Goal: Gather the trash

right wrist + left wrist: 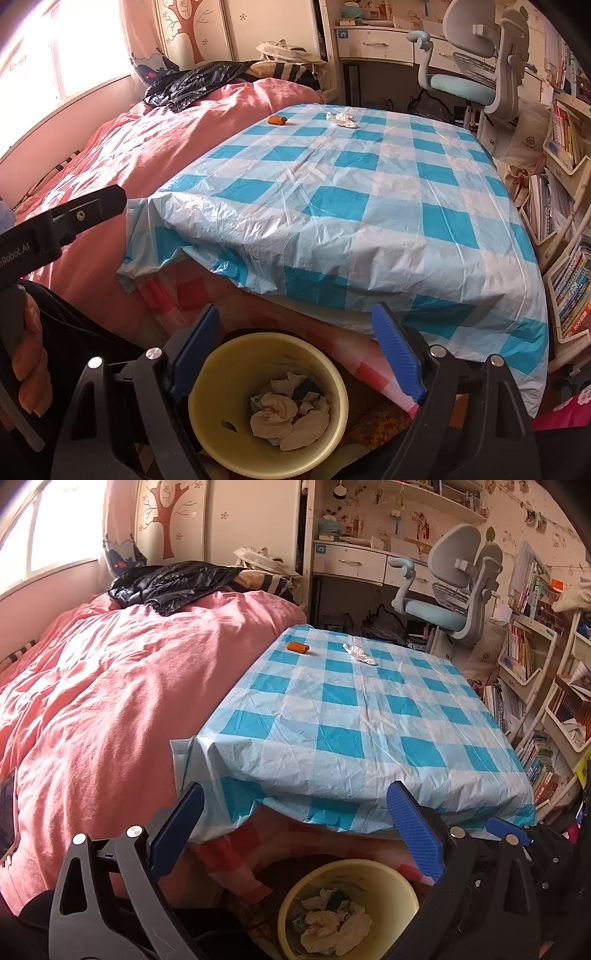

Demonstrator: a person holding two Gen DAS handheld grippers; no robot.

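Observation:
A yellow bin (393, 890) (236, 369) stands on the floor under the near edge of the table, holding several crumpled tissues (332, 926) (288, 417). My left gripper (297, 788) is open and empty above it. My right gripper (295, 310) hangs over the bin's mouth, jaws open with nothing between them. On the far side of the blue-checked tablecloth (332, 720) (332, 203) lie a small orange item (298, 647) (277, 120) and a crumpled white wad (360, 653) (341, 119), out of reach of both grippers.
A bed with a pink duvet (110, 701) (166, 140) runs along the table's left side, with a black plastic bag (170, 583) on it. A grey desk chair (454, 587) stands behind the table. Bookshelves (569, 258) crowd the right. A hand (29, 369) shows at left.

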